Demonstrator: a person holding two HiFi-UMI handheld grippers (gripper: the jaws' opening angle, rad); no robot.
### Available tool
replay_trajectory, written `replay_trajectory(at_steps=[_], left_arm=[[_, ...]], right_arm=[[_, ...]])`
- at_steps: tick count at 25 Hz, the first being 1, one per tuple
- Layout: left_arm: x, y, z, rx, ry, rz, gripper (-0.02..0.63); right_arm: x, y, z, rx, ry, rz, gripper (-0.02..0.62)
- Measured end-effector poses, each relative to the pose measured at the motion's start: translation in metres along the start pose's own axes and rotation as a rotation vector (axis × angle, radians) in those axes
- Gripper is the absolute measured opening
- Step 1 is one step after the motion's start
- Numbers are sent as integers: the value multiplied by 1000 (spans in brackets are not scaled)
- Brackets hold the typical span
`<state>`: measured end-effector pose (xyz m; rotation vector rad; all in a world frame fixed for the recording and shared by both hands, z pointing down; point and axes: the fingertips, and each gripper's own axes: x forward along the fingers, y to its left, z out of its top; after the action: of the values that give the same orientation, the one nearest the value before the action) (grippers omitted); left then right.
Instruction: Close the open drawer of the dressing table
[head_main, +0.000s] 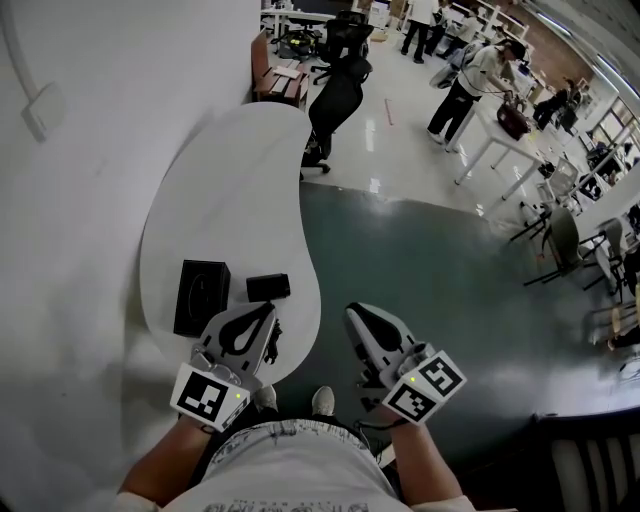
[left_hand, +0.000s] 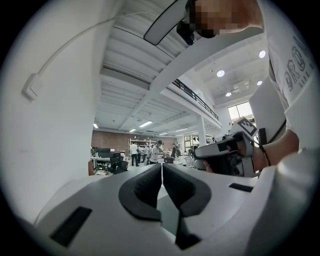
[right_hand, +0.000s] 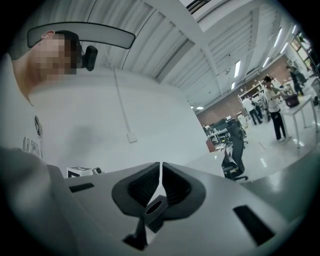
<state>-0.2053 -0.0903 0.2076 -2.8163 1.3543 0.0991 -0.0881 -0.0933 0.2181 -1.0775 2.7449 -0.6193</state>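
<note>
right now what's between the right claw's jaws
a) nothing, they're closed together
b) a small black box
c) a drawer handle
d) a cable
a: in the right gripper view the right claw shows its jaws meeting at the tips with nothing caught between them, and only the white wall lies beyond.

Head view steeply down; gripper views level

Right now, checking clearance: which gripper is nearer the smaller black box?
Left. The left gripper hangs at the table edge, just short of the smaller black box; the right gripper is off the table, over the floor beside it.
</note>
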Motion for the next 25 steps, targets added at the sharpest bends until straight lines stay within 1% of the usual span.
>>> replay_trajectory(at_steps=[7,15,25], left_arm=[[4,2,3,9,-6,10,23],[9,6,0,-14,-5,27,23],[8,4,1,-2,-4,20,23]], right_arm=[[5,2,1,-3,9,20,11],[10,1,-6,-8,31,33,9],[10,6,-9,-39,45,44,8]])
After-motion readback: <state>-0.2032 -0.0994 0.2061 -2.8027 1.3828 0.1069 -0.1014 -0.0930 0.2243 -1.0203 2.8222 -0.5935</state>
